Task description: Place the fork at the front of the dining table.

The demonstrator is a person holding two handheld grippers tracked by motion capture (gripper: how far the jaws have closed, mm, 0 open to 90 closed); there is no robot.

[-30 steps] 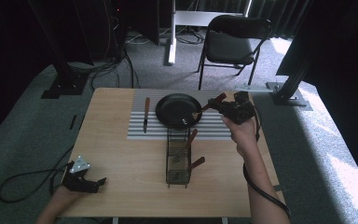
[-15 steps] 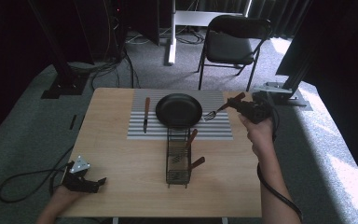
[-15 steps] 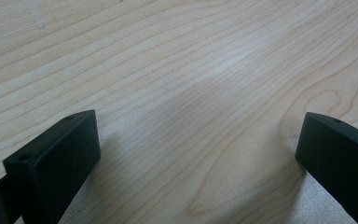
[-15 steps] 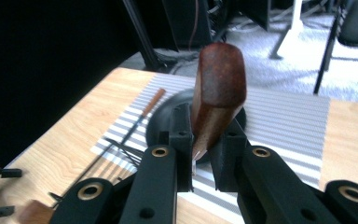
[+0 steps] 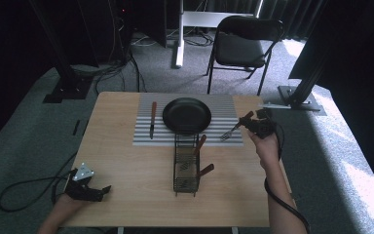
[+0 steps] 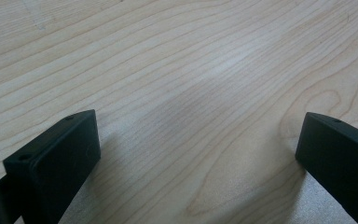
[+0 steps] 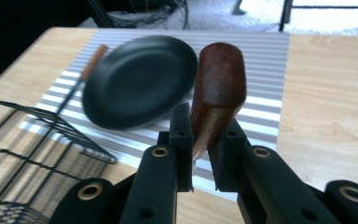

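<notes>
Wooden table (image 5: pixel 126 161) carries a striped mat (image 5: pixel 226 105), black plate (image 5: pixel 187 115) and wire caddy (image 5: pixel 185 165). Right tongs (image 5: pixel 246 119) clamp the fork (image 5: pixel 230 131) by its wooden handle, tines low over the mat right of the plate. Risk: the tilted fork could pivot in the narrow grip. Left tongs (image 5: pixel 95 191) rest wide and empty on the table.

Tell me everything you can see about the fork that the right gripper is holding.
The fork has a silvery metal head with tines and a reddish-brown handle that looks like wood, rounded at its end. The right gripper is shut on the handle. In the high view the fork slants with its tines down and leftward, over the right edge of the striped placemat, just right of the black plate. Whether the tines touch the mat is unclear.
</notes>
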